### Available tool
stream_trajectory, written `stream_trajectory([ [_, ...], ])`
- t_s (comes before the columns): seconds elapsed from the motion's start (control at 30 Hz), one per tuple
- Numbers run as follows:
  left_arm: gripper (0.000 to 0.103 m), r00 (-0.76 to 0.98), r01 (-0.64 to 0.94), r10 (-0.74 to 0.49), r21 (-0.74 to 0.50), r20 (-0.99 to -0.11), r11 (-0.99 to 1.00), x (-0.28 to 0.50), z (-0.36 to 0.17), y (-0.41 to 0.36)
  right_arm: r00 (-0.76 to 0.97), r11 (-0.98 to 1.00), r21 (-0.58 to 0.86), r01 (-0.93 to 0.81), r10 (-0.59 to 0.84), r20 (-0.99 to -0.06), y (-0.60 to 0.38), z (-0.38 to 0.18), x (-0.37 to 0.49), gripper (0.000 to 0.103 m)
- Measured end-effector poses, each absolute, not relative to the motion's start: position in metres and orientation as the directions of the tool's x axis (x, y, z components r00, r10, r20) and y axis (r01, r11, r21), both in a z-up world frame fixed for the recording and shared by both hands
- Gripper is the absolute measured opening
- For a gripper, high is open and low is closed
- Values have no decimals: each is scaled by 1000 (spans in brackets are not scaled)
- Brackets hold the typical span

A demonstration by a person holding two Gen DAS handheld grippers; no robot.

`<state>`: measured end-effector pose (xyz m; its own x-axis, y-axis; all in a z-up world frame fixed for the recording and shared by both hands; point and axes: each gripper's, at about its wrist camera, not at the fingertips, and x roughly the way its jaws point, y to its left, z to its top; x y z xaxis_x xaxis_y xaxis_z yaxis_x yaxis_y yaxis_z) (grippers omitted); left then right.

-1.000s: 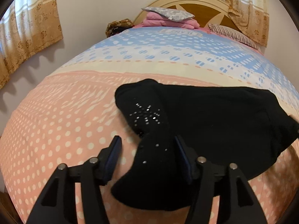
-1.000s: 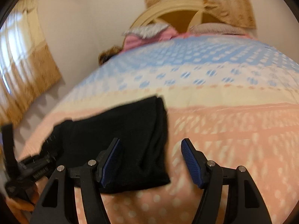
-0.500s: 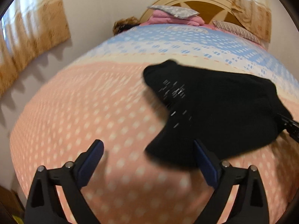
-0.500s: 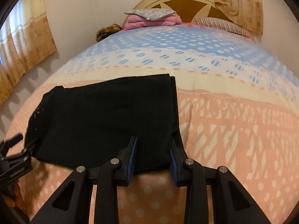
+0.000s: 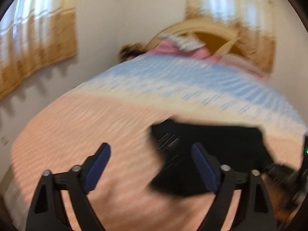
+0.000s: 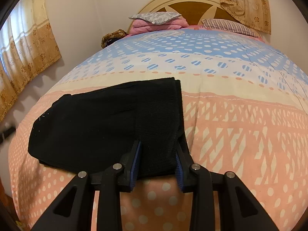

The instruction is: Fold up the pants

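Observation:
The black pants (image 6: 107,121) lie folded in a flat bundle on the bed's pink, dotted cover (image 6: 240,134). Small sparkly dots show on their left end. My right gripper (image 6: 157,154) stands at the bundle's near right edge, its jaws closed partway around a thick fold of the black fabric. In the blurred left wrist view the pants (image 5: 221,146) lie ahead and to the right. My left gripper (image 5: 150,159) is wide open and empty above the pink cover, with its right finger over the pants' near left end.
The bed's cover turns cream and blue further back (image 6: 182,53). Pink folded bedding with a grey pillow (image 6: 156,22) and a striped pillow (image 6: 229,26) lie at the wooden headboard (image 6: 192,5). Curtains (image 6: 25,53) hang on the left wall. The right gripper's body shows at the left wrist view's right edge (image 5: 288,175).
My left gripper let go of the pants' end, opened wide and pulled back and up, still moving. My right gripper moved onto the bundle's right edge and closed on the fold.

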<state>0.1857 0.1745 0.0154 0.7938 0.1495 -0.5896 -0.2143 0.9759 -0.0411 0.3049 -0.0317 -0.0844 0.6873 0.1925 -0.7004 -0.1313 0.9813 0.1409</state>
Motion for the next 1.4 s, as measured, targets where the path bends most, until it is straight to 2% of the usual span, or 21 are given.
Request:
stream_trajectory([
  [0.1,70,777,-90,-28,-155,-629,984,214,6,159,689,982,137,-131,190,-700,-31,-84,306,34],
  [0.17,52,714,-101,-59,-187,-697,977,228,-12,158,689,981,143,-131,194,-699,-32,-84,306,34],
  [0.3,53,732,-197,-37,-263,-680,944,206,-24,202,688,978,160,-131,206,-696,-32,-83,306,35],
  [0.37,59,726,-264,5,-273,-687,925,192,-29,233,689,977,167,-132,212,-693,-33,-82,307,35],
  [0.5,56,699,-307,-16,-321,-714,896,188,-47,261,687,976,172,-133,216,-694,-35,-83,307,36],
  [0.53,48,689,-292,-41,-330,-723,898,191,-53,258,687,977,168,-134,214,-694,-34,-83,307,36],
  [0.57,36,671,-272,-75,-340,-737,900,194,-59,252,687,977,163,-135,211,-695,-33,-83,308,36],
  [0.6,33,645,-251,-132,-371,-753,894,198,-70,244,687,978,159,-137,210,-696,-33,-84,308,39],
  [0.7,33,665,-242,-160,-413,-730,878,192,-71,229,683,979,145,-144,205,-702,-30,-85,309,41],
  [0.8,33,656,-228,-320,-584,-684,779,192,-72,228,683,979,145,-144,205,-702,-29,-86,309,42],
  [0.97,29,666,-200,-428,-699,-611,686,188,-74,221,682,977,161,-140,213,-700,-30,-86,309,42],
  [1.23,29,715,-81,-487,-751,-502,656,195,-55,204,682,976,166,-140,217,-699,-30,-87,309,42],
  [1.33,29,730,-31,-486,-733,-481,679,195,-44,195,681,976,168,-140,218,-699,-30,-87,309,42],
  [1.4,29,739,-52,-449,-707,-502,706,198,-43,190,681,976,167,-140,217,-699,-31,-87,309,42],
])
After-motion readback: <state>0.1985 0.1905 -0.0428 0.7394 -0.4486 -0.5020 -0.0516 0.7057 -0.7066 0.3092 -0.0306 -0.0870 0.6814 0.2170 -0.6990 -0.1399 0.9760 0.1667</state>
